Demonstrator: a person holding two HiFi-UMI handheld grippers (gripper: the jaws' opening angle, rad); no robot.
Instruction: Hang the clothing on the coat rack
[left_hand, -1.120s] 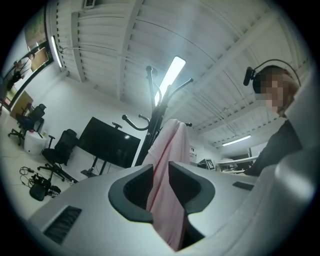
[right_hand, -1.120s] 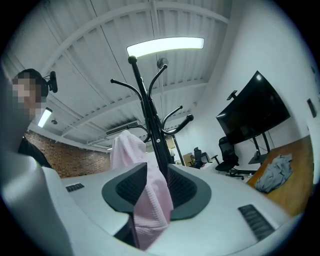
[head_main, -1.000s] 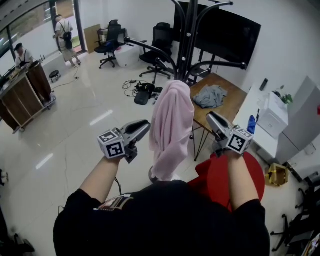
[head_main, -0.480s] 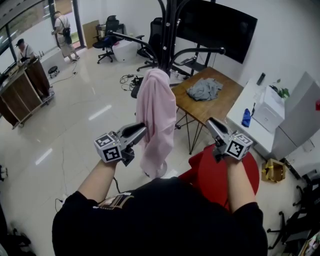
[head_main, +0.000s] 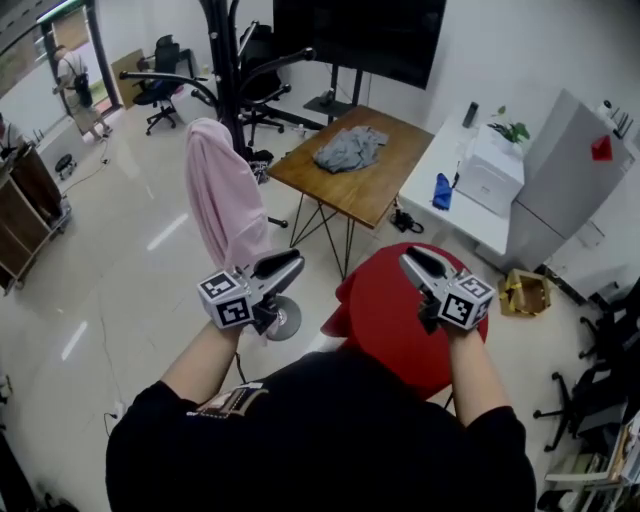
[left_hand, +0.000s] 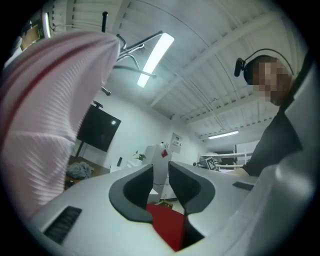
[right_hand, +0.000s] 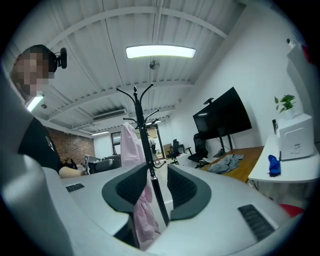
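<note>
So, a pale pink ribbed-knit garment (head_main: 225, 195) is already draped over one arm of the black metal coat rack (head_main: 222, 50), hanging in long soft folds. A crumpled grey fabric garment (head_main: 347, 148) is left in a heap on the square wooden table (head_main: 385, 190), well apart from both grippers.

The left gripper (left_hand: 160, 175) is held with its jaws a little spread and nothing pinched; only a round red seat (left_hand: 167, 225) is seen through the gap. Same for the right gripper (right_hand: 159, 180): jaws slightly apart and empty, with the rack in view far beyond them.

The grey piece is probably light, limp and floppy, so it's best pinched at a raised fold or the collar, with sagging expected once it's lifted.
</note>
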